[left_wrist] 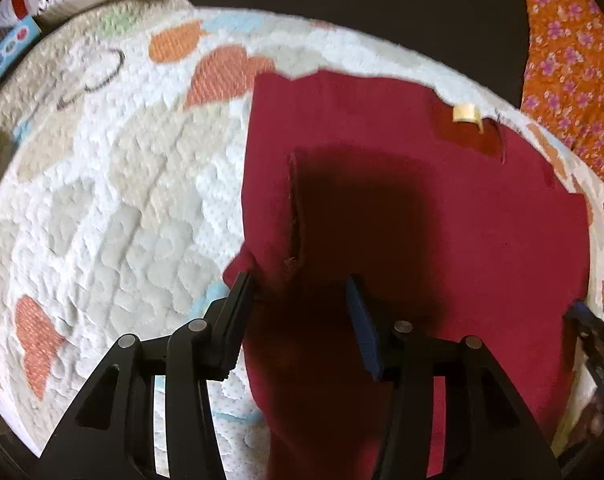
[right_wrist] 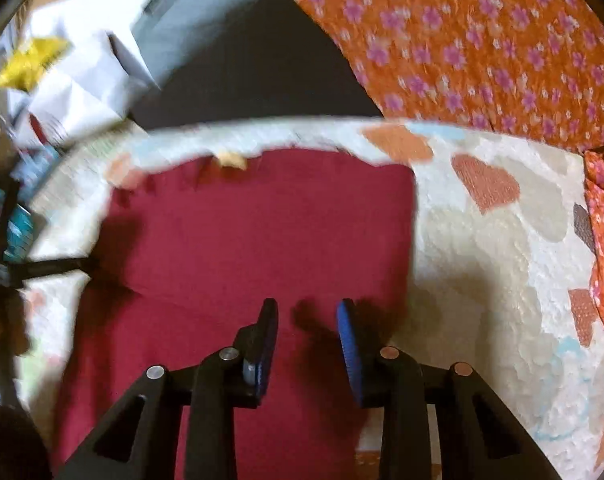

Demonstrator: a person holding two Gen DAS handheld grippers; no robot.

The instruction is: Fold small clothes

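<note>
From the left wrist, one dark red garment (left_wrist: 402,208) lies spread flat on the quilted heart-print mat (left_wrist: 113,200), which gives it a soft, level place for folding. The left claw (left_wrist: 299,300) hangs over the garment's near left edge with its jaws wide apart and nothing between them. One finger sits just off the cloth's left border and the other over the cloth, so I judge it is lined up to pinch that edge. A single pale label (left_wrist: 466,114) shows at the garment's far edge, and a seam or fold line runs down the cloth just ahead of the claw. At the garment's right edge a bit of the other claw peeks in. Orange flowered fabric (left_wrist: 570,60) lies beyond the mat on that side.

From the right wrist, the same garment (right_wrist: 261,240) fills the middle, its label (right_wrist: 231,159) on the far edge. The right claw (right_wrist: 308,320) hovers over the garment's near right part, jaws parted and empty, both fingers above the cloth. It seems placed to mirror the left one for a two-handed fold. I count one garment, one label and two claws. The view is blurred.
</note>
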